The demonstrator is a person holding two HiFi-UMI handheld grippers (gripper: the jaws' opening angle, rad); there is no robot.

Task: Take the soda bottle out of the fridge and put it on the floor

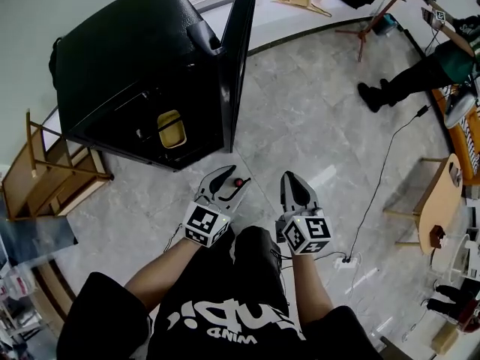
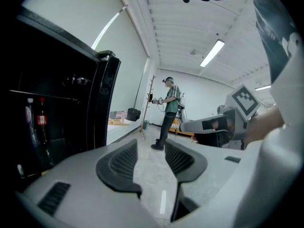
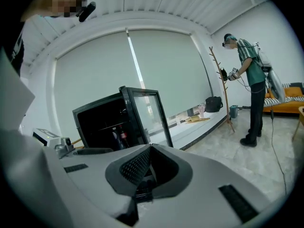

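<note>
We hold the left gripper [image 1: 231, 180] with jaws parted and empty, the right gripper [image 1: 292, 178] clenched on nothing; the soda bottle [image 2: 42, 122] stands inside the open fridge [image 1: 112, 73]

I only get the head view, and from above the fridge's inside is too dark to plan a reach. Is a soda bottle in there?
Observer: Yes. The left gripper view shows a red-labelled soda bottle standing upright inside the fridge.
Operator: Is it alone?
Observer: No, another bottle stands close beside it.
Operator: Is the right gripper shut?
Observer: Its own view shows its jaws together, with nothing between them.
</note>
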